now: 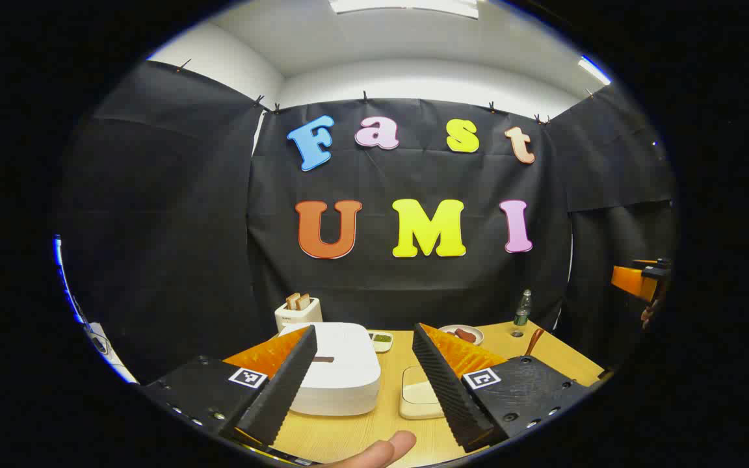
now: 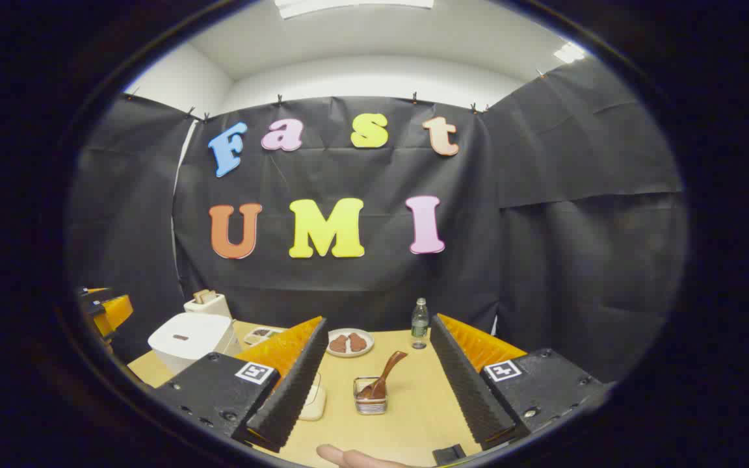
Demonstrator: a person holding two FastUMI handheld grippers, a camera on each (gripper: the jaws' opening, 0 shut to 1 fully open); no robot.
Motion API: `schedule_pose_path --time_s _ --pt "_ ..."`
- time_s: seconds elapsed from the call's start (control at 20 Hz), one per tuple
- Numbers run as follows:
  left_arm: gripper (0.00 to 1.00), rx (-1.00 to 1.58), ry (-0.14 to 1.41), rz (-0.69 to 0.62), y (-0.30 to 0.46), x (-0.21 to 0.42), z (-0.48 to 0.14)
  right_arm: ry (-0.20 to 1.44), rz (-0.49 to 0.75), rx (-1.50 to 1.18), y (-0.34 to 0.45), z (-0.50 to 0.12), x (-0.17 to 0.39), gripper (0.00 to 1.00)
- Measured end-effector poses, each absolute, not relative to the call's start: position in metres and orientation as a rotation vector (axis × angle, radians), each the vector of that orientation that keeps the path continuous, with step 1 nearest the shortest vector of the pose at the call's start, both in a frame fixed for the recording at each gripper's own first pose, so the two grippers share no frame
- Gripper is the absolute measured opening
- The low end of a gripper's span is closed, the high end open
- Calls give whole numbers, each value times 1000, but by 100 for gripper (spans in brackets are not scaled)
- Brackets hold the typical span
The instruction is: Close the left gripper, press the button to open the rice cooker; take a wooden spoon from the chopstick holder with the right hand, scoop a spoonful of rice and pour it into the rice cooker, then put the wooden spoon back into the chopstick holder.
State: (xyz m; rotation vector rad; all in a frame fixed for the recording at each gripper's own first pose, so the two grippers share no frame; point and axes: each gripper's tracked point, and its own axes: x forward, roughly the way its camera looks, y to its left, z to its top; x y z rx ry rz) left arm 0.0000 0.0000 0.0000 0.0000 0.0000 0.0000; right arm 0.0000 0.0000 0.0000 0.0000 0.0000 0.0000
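The rice cooker (image 1: 339, 367) sits lid-down near the tabletop's (image 1: 361, 432) left edge, its button facing the left gripper (image 1: 365, 377), whose jaws stand apart, not yet set for pressing. The spoon (image 2: 384, 377) leans in the holder (image 2: 370, 396) mid-table, handle up for grasping. The right gripper (image 2: 378, 374) frames it, jaws apart.

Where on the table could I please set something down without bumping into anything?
Bare wood lies in front of the chopstick holder, toward the near edge, and to its right. It is crowded at the back: plate, bottle, small dish, toaster, with the rice cooker and rice container filling the left.
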Motion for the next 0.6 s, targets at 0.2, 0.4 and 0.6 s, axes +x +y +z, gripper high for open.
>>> schedule_pose_path --time_s 0.2,0.4,0.6 --pt "94 -18 -4 22 8 1 -3 -8 -9 -4 -8 -2 2 100" --pt "94 -25 -9 47 18 3 -1 -3 -10 11 -14 -10 4 98" --pt "94 -24 -18 52 22 5 2 -2 -9 20 -23 -17 10 100"
